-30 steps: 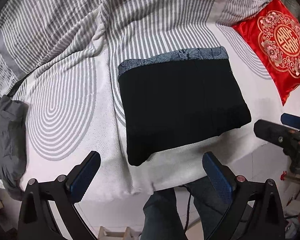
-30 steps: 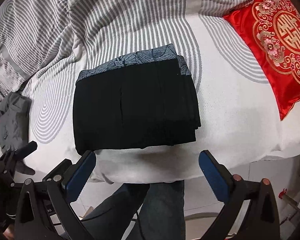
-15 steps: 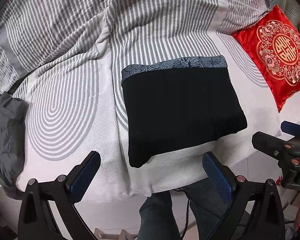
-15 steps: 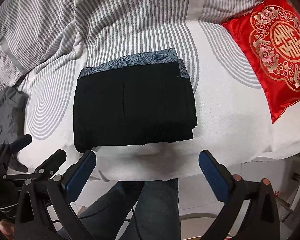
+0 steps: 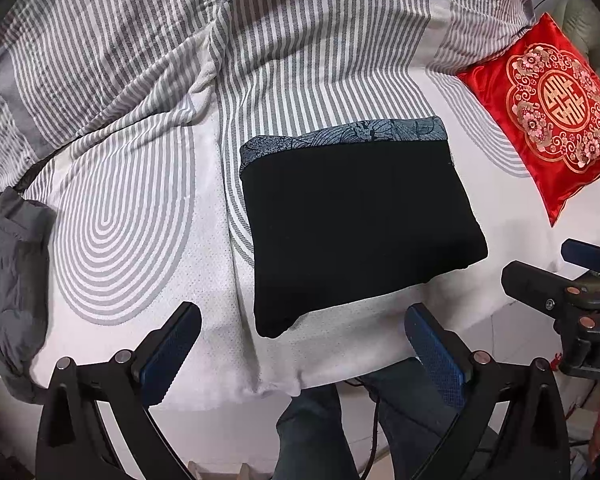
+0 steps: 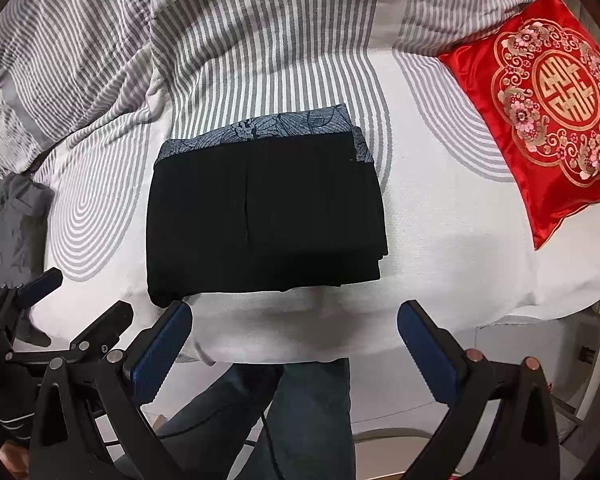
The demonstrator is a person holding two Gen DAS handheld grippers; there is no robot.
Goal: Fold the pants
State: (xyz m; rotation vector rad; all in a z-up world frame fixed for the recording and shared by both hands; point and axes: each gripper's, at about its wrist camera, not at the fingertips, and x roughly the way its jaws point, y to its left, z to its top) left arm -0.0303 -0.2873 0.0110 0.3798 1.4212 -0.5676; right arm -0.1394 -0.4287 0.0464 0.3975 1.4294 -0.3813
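Observation:
The black pants [image 5: 356, 228] lie folded into a flat rectangle near the front edge of the bed, with a blue-grey patterned waistband along the far side; they also show in the right wrist view [image 6: 264, 220]. My left gripper [image 5: 300, 348] is open and empty, held above the bed edge just short of the pants. My right gripper [image 6: 296, 344] is open and empty, also just short of the pants. The right gripper appears at the right edge of the left wrist view [image 5: 572, 288], and the left gripper appears at the lower left of the right wrist view [image 6: 60, 328].
The bed [image 5: 132, 220] has a white and grey striped cover, with a rumpled striped blanket [image 5: 180, 40] behind. A red embroidered cushion [image 5: 552, 116] lies at the right. A grey garment [image 5: 8, 272] is bunched at the left edge. The person's jeans-clad legs [image 5: 320, 432] stand below.
Both grippers have drawn back and up from the bed, so the folded pants sit slightly farther off. The pants have not moved. Both grippers stay open.

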